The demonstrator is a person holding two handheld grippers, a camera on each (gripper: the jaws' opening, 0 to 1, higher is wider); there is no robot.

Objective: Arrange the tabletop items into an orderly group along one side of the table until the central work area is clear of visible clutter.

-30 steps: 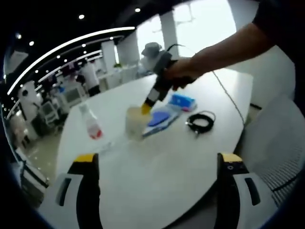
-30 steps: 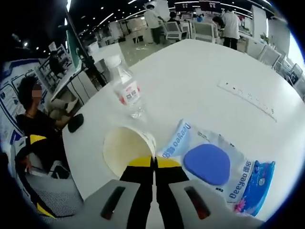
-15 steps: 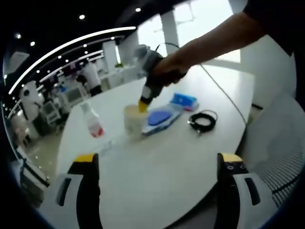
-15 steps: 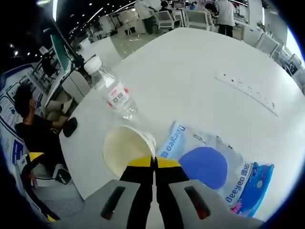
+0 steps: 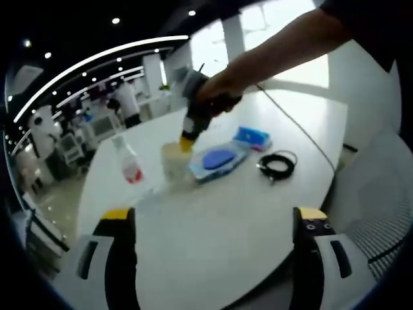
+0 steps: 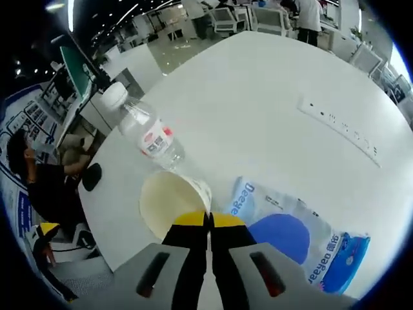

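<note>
While the right hand-held gripper (image 6: 208, 223) pinches the rim of the paper cup (image 6: 169, 203) with its jaws clenched together, the sorting looks only partly done. In the right gripper view the cup sits just beside the water bottle (image 6: 150, 137), which lies towards the left edge of the white bench (image 6: 271, 71), and just left of the wipes packet (image 6: 287, 232) with its blue oval patch. A small blue pack (image 6: 345, 261) lies at the packet's far right corner.

From the left gripper view, the same right hand-held gripper (image 5: 186, 143) meets the cup (image 5: 174, 165) from above, with the bottle (image 5: 129, 165) to its left, the packet (image 5: 219, 160) and blue pack (image 5: 251, 137) to its right, and a coiled black cable (image 5: 276, 166) nearer and apart from the rest. The left hand-held gripper (image 5: 210, 239) hovers over bare bench with its jaws spread wide and nothing between them.

By this reading, the items are loosely clustered but not yet lined up along one edge; the cup, packet, pack and cable likely need placing.
</note>
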